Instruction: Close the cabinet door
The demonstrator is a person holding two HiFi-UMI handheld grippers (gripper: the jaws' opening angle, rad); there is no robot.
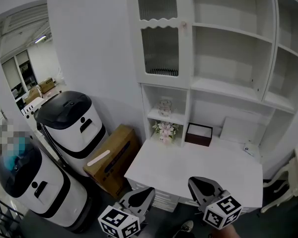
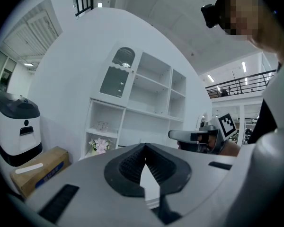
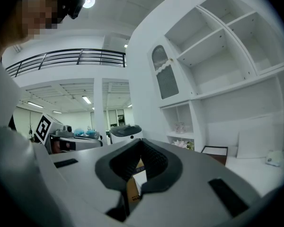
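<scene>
The white cabinet's glass door (image 1: 161,33), with ribbed panes and a small knob (image 1: 184,25), sits at the upper left of the hutch and lies flush with the frame. It also shows in the left gripper view as the door (image 2: 117,74) and in the right gripper view as the door (image 3: 164,77). My left gripper (image 1: 140,196) and right gripper (image 1: 202,186) hang low in front of the white desk (image 1: 203,170), far below the door. The left gripper (image 2: 144,145) and the right gripper (image 3: 141,142) are both shut with nothing between the jaws.
Two white-and-black machines (image 1: 72,123) (image 1: 35,187) and a cardboard box (image 1: 111,157) stand left of the desk. A flower pot (image 1: 165,130), a glass jar (image 1: 164,106), a dark box (image 1: 198,134) and a small white device (image 1: 250,150) sit on the desk and shelves. A chair (image 1: 293,172) stands at the right.
</scene>
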